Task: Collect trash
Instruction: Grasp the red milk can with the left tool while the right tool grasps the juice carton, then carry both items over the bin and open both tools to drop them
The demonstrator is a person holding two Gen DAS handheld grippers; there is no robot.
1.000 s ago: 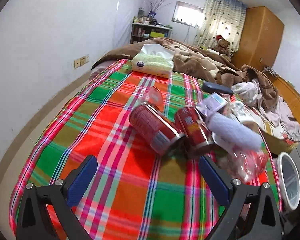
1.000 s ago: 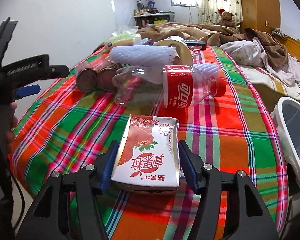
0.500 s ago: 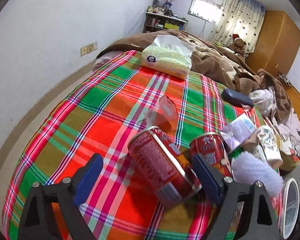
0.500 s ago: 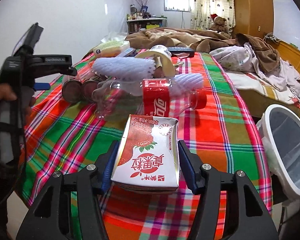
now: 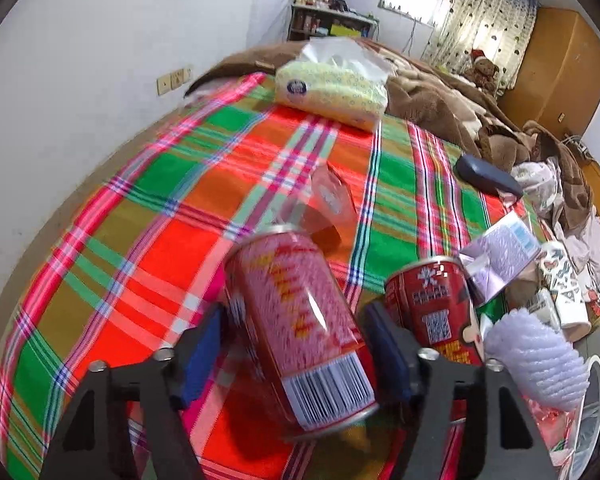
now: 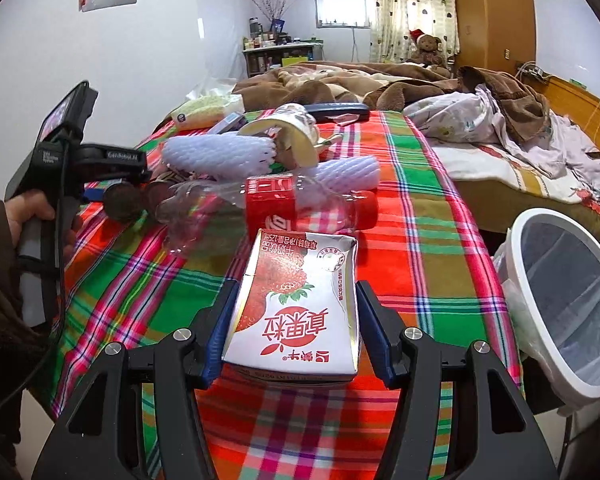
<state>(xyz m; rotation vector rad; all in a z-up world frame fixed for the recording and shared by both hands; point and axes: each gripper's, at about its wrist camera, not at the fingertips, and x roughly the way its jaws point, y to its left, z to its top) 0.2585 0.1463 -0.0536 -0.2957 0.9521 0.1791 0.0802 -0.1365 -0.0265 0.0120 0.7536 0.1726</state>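
My left gripper point(image 5: 296, 332) is shut on a red drink can point(image 5: 296, 320) lying on the plaid blanket point(image 5: 148, 208). A second red can point(image 5: 432, 304) lies just right of it. My right gripper point(image 6: 292, 320) is shut on a strawberry milk carton point(image 6: 296, 304) and holds it above the blanket point(image 6: 400, 264). Ahead of it lie a crushed cola bottle point(image 6: 268, 204), white foam nets point(image 6: 220, 152) and a paper cup point(image 6: 292, 128). The left gripper body point(image 6: 72, 156) shows at the left of the right wrist view. A white bin point(image 6: 564, 296) with a liner stands right of the bed.
A tissue pack point(image 5: 332, 88) and brown blankets point(image 5: 440, 96) lie at the far end. A dark case point(image 5: 486, 176), a purple carton point(image 5: 500, 256) and a clear plastic cup point(image 5: 324, 204) lie on the blanket. The wall runs along the left.
My left gripper moved forward over the near red can and closed on it. My right gripper kept the carton and drew back a little, with the bin coming further into view.
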